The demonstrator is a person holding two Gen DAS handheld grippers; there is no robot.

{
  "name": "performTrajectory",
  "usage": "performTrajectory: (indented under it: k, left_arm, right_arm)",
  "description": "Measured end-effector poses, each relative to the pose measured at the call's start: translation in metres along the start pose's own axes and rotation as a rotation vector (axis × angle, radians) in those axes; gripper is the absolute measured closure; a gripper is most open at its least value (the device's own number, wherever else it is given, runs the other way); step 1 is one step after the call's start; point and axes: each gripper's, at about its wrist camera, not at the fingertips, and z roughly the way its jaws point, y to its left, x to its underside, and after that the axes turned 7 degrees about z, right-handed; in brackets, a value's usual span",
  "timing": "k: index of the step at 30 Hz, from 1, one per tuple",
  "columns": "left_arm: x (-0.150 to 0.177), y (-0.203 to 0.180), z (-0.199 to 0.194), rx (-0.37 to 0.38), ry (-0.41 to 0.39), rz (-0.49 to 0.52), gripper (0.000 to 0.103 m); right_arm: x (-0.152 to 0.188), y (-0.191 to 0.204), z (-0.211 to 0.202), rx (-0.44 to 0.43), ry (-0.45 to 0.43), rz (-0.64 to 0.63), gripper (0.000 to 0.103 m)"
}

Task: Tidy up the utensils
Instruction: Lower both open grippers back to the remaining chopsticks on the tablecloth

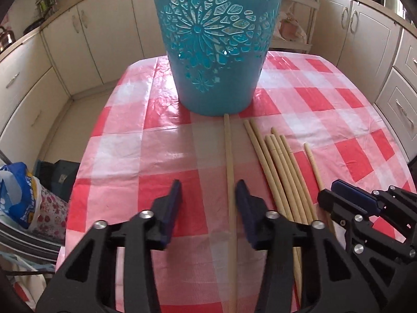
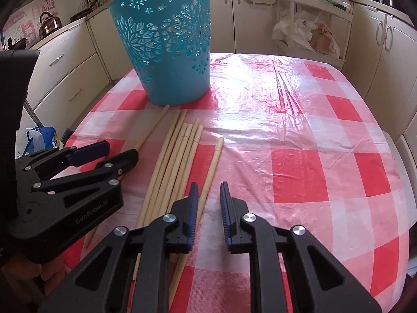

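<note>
Chopsticks [image 1: 284, 172] lie loose near the table's [image 1: 338, 120] near edge, tips toward the blue basket [image 1: 216, 41] at the middle; probably light, stiff, smooth and prone to roll, so best pinched mid-shaft. Left gripper [image 1: 208, 208] is partly open, straddling the leftmost stick [image 1: 230, 172], pads not pressing. Right gripper [image 2: 208, 208] is narrowly open around the rightmost stick [image 2: 212, 167], not clamped

basket [image 1: 216, 52]: teal plastic, perforated | chopsticks [image 1: 284, 180]: pale matt wood | tablecloth [image 2: 299, 135]: glossy wrinkled plastic
</note>
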Motion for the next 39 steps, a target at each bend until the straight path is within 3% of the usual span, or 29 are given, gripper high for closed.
performTrajectory:
  k: [2,4,9,11,17,24,28,30,32,34,39]
  left_arm:
    - [0.002,-0.001,-0.003,0.019,0.016,-0.009,0.085]
    - [0.006,0.001,-0.008,0.053,0.037,-0.051,0.090]
    - [0.025,0.007,-0.023,0.165,0.078,-0.154,0.091]
    - [0.027,0.008,-0.026,0.177,0.073,-0.167,0.091]
    - [0.001,0.014,-0.020,0.130,0.031,-0.130,0.079]
    - [-0.030,0.010,0.003,0.159,0.017,-0.068,0.072]
    - [-0.036,0.002,0.012,0.131,0.023,-0.034,0.072]
    - [-0.036,0.000,0.019,0.126,0.038,-0.028,0.079]
    - [-0.033,-0.003,0.018,0.139,0.035,-0.024,0.098]
    - [-0.028,-0.003,0.014,0.122,0.028,-0.038,0.098]
    - [-0.003,0.017,-0.001,0.126,0.024,-0.182,0.099]
  right_arm:
    - [-0.001,0.001,0.001,-0.003,0.004,-0.012,0.094]
    - [0.000,0.001,0.000,-0.001,0.008,-0.029,0.095]
    - [0.000,-0.006,-0.002,-0.003,0.024,-0.038,0.096]
    - [-0.001,-0.008,-0.002,-0.002,0.029,-0.040,0.096]
    - [-0.005,-0.006,0.002,-0.002,0.029,-0.037,0.096]
    - [-0.008,-0.009,0.004,-0.018,0.027,-0.023,0.096]
    - [-0.008,-0.010,0.004,-0.022,0.024,-0.019,0.096]
    - [-0.008,-0.010,0.004,-0.021,0.021,-0.022,0.096]
    - [-0.007,-0.010,0.004,-0.022,0.018,-0.021,0.096]
    - [-0.007,-0.010,0.003,-0.021,0.016,-0.021,0.096]
    - [-0.005,-0.015,0.000,-0.025,0.019,-0.003,0.096]
